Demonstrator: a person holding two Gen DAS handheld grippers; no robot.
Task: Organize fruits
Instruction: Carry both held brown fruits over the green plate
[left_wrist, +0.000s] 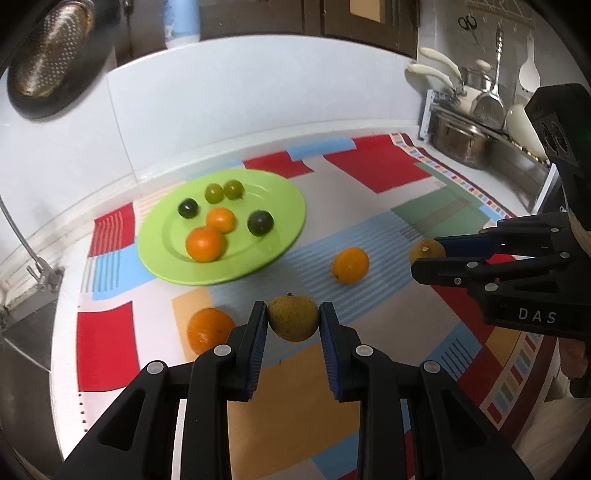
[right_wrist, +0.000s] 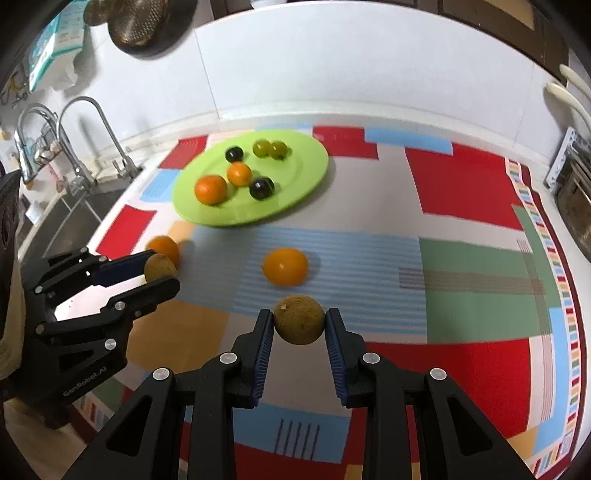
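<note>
The left gripper (left_wrist: 293, 320) is clenched on a brown fruit (left_wrist: 293, 317), pinned at its sides between the pads, just past the fingertips. The right gripper (right_wrist: 299, 325) grips a second brown fruit (right_wrist: 299, 319) likewise. Both hover over the patterned cloth (right_wrist: 461, 184), likely headed for the green plate (left_wrist: 284, 206) near the counter's back edge, which carries 6 fruits; 2 oranges (right_wrist: 285, 266) wait on the cloth.

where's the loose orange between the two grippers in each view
Left wrist: loose orange right of centre, on the blue-striped cloth patch.
Right wrist: centre, just beyond the held brown fruit.
Shared landmark: green plate, up and left of it.
</note>
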